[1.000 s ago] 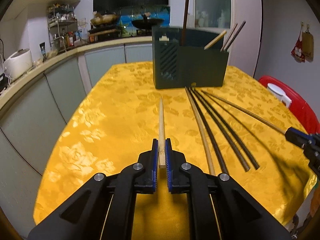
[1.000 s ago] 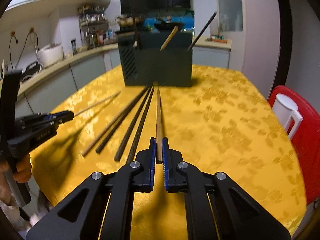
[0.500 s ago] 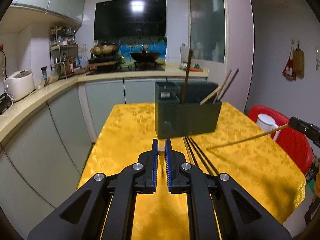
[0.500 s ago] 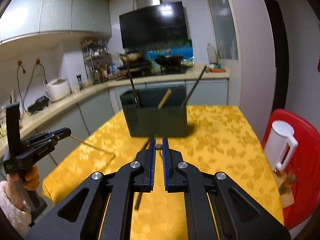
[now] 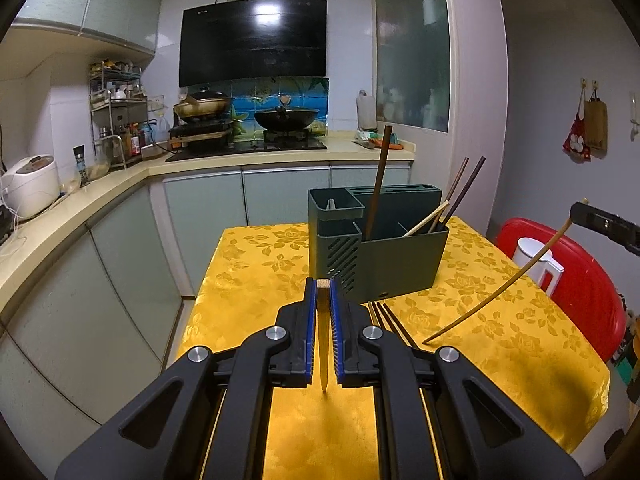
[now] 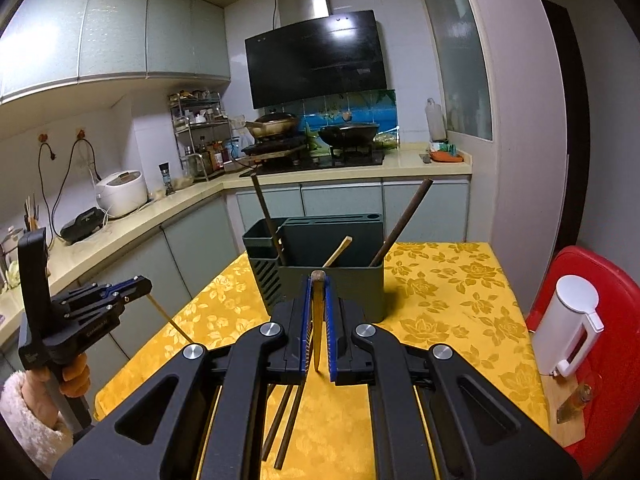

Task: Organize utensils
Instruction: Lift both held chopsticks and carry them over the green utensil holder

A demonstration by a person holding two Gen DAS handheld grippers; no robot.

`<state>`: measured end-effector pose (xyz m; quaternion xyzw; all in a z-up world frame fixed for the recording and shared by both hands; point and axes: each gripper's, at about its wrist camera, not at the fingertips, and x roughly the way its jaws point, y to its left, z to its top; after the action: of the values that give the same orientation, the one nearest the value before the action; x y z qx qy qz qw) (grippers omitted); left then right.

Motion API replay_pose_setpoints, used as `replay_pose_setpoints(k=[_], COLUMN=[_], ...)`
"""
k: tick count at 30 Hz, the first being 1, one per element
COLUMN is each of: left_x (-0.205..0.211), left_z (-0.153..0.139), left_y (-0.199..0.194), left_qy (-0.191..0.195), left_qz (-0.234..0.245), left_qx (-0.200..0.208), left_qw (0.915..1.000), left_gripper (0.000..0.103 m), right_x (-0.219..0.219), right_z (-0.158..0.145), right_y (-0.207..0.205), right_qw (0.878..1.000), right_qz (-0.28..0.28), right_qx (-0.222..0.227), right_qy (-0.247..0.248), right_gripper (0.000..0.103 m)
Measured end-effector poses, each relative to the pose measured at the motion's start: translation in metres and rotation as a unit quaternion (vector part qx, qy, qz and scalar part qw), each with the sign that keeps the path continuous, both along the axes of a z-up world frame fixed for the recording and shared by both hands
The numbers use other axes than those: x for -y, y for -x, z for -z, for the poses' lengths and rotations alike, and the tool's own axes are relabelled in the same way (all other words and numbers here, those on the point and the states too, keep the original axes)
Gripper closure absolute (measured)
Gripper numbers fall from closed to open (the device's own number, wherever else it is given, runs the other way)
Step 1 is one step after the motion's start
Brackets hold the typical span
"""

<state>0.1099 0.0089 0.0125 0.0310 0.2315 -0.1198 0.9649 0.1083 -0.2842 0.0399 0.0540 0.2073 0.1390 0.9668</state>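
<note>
Step in hand: carrying one chopstick per gripper toward the dark green slotted plastic utensil holder (image 5: pixel 378 246).
Left gripper (image 5: pixel 323 340) jaws grip a pale bamboo chopstick (image 5: pixel 323 344); right gripper (image 6: pixel 317 324) jaws grip a brown wooden chopstick (image 6: pixel 317 320). Next: tip each down over the holder's open compartment.

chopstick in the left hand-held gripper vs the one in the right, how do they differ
The left hand-held gripper holds a pale bamboo chopstick with a square-cut, light top end; the right hand-held gripper holds a darker brown chopstick with a rounded top end. In the left wrist view the brown chopstick also looks longer. Shared: each is clamped near its top end, tip hanging down above the yellow tablecloth.
</note>
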Motion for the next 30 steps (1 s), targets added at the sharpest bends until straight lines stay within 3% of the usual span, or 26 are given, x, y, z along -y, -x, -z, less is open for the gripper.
replay_pose_setpoints(k=[10, 16, 25, 30], left_x=[0.025, 0.054, 0.101, 0.120], left_z=[-0.050, -0.087, -0.130, -0.139], left_y=[-0.024, -0.037, -0.071, -0.099], left_qy=[-0.005, -0.003, -0.016, -0.015], left_qz=[0.041, 0.075, 0.076, 0.063], left_qx=[0.007, 0.031, 0.074, 0.084], left_qw=[0.9991, 0.9967, 0.9942, 0.9944], left_gripper=[0.096, 0.096, 0.096, 0.096], right_x=[0.007, 0.014, 0.028, 0.023], right_z=[-0.035, -0.063, -0.106, -0.119], right_y=[-0.032, -0.049, -0.083, -0.110], right_qw=[1.000, 1.000, 0.998, 0.996], right_qz=[0.011, 0.021, 0.042, 0.056], right_qx=[-0.008, 0.015, 0.046, 0.070], right_qy=[0.004, 0.009, -0.005, 0.008], right_gripper=[0.096, 0.096, 0.096, 0.096])
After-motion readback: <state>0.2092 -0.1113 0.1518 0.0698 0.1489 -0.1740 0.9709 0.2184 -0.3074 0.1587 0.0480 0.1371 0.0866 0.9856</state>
